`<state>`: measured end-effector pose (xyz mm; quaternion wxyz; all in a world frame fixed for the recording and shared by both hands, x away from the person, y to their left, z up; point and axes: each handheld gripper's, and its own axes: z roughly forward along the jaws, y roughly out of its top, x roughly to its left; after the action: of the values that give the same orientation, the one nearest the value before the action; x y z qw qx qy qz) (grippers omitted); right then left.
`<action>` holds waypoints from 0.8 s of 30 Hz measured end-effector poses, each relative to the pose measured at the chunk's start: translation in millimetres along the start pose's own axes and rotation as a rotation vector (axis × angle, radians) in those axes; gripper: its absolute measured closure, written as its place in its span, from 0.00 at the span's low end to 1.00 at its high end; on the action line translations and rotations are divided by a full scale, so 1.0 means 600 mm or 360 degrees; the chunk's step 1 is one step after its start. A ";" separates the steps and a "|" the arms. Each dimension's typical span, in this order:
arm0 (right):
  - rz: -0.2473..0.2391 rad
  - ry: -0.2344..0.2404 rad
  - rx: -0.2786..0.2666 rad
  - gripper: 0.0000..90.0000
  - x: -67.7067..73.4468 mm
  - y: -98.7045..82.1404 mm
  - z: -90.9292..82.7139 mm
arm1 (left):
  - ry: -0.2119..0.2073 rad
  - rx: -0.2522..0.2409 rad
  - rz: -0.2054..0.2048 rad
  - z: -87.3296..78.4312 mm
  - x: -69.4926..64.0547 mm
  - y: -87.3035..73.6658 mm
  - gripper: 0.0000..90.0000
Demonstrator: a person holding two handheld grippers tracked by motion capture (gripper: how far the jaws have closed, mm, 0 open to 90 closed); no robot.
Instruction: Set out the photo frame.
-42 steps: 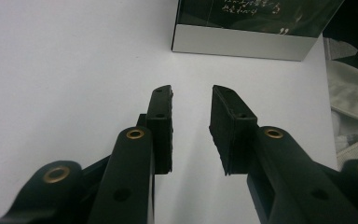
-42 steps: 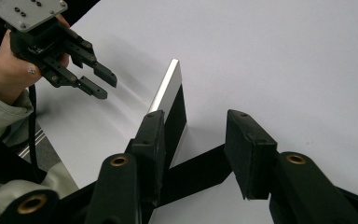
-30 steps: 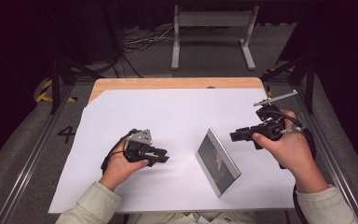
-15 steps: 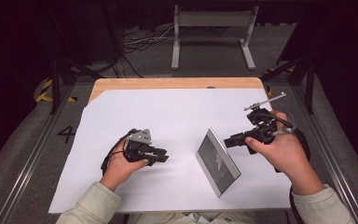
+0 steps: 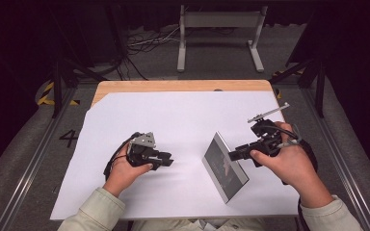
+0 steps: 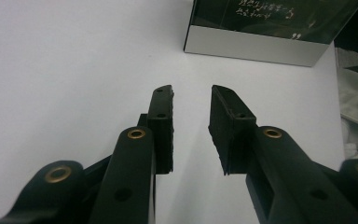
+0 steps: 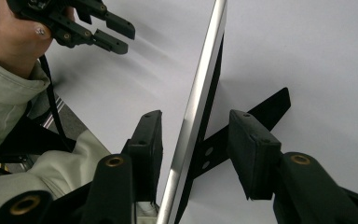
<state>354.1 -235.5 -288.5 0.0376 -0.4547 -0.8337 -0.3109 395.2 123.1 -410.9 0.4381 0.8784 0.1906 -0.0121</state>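
A silver-edged picture frame with a dark picture stands upright on the white sheet, right of centre. My right gripper reaches in from the right and straddles its upper edge. In the right gripper view the frame's thin edge runs between the jaws of the right gripper with a gap on each side. These jaws have just been opening. The frame's black back leg props it up. My left gripper rests low at the left, open and holding nothing, pointing toward the frame.
A strip of wooden tabletop shows beyond the sheet. A grey metal stand and cables lie on the floor behind. Rails run along both table sides. The person's pale sleeve lies near the front edge.
My right gripper has moved left and down, onto the frame's edge, and its jaws stand wider. The left hand and the frame have stayed put.
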 end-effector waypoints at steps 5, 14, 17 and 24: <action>-0.0007 -0.0001 0.0049 0.61 0.001 -0.005 0.013 | 0.0013 -0.0003 -0.0007 -0.002 0.001 0.000 0.78; -0.0008 -0.0013 0.0106 0.63 0.004 -0.007 0.031 | 0.0013 0.0004 -0.0017 -0.001 0.005 -0.002 0.78; -0.0015 -0.0032 0.0124 0.68 0.005 -0.008 0.035 | 0.0016 0.0003 -0.0017 -0.002 0.005 -0.002 0.78; -0.0013 -0.0073 0.0144 0.81 0.018 -0.003 0.034 | 0.0023 0.0000 -0.0032 -0.001 0.007 -0.004 0.78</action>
<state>350.7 -216.8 -302.1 0.0378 -0.4561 -0.8495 -0.2626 398.1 126.2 -413.1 0.4365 0.8766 0.2025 -0.0103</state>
